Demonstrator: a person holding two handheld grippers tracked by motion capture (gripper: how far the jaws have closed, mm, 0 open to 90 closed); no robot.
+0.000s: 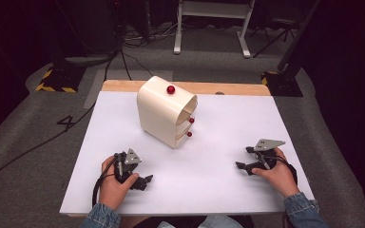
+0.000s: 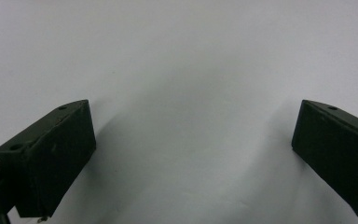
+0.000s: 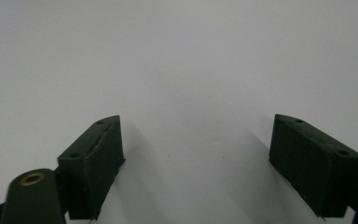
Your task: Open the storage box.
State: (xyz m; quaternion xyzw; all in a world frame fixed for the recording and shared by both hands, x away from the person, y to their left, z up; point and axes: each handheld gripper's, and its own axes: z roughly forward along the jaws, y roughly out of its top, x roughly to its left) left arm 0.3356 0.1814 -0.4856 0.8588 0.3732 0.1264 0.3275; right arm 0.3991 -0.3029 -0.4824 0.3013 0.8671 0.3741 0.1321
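Both hands are resting low on the white bench [image 1: 228, 156], one near each front corner. Left tool [image 1: 145, 182] has its jaws spread wide with nothing between them, same for the right tool [image 1: 241, 166]. The cream drawer cabinet [image 1: 164, 111] with red knobs [image 1: 170, 89] sits well apart from both, toward the far edge.

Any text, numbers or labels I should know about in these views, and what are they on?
"4": dark mark on the grey floor left of the table.
No readable text on the cream drawer cabinet or either hand-held gripper.
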